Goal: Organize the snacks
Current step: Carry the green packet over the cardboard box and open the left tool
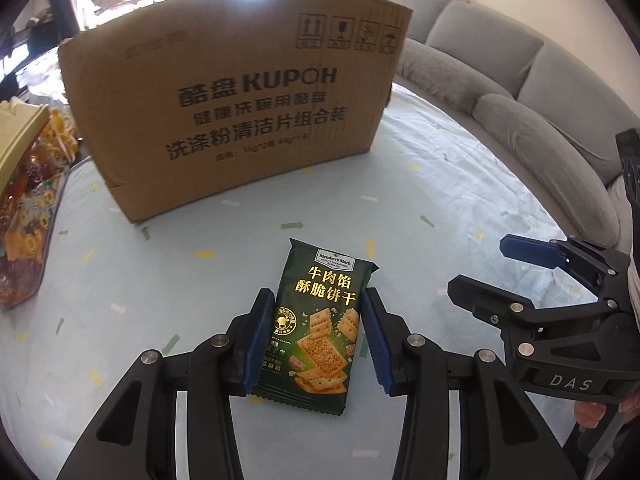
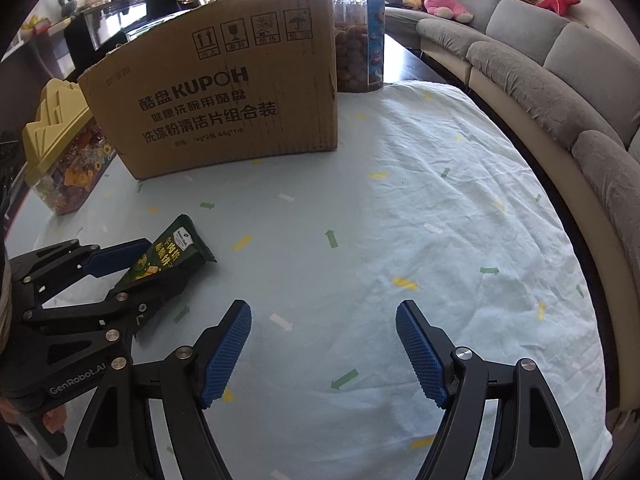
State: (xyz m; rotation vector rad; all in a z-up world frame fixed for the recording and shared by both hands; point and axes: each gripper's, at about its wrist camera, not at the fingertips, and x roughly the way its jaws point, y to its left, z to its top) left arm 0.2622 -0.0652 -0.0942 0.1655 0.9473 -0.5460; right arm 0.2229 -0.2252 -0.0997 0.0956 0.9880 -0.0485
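Left gripper clamps the green cracker packet; right gripper gapes empty.
Packet sits at six o'clock from the cardboard box, on the arrow-print tablecloth.

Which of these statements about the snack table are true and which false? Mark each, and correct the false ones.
1. The left gripper has a green cracker packet between its fingers. True.
2. The right gripper holds a packet. False: nothing lies between its open fingers.
3. The cardboard box stands behind the packet on the cloth-covered table. True.
4. The yellow-lidded container stands to the right of the box. False: it stands to the left.
5. Plush toys sit on the grey sofa. True.
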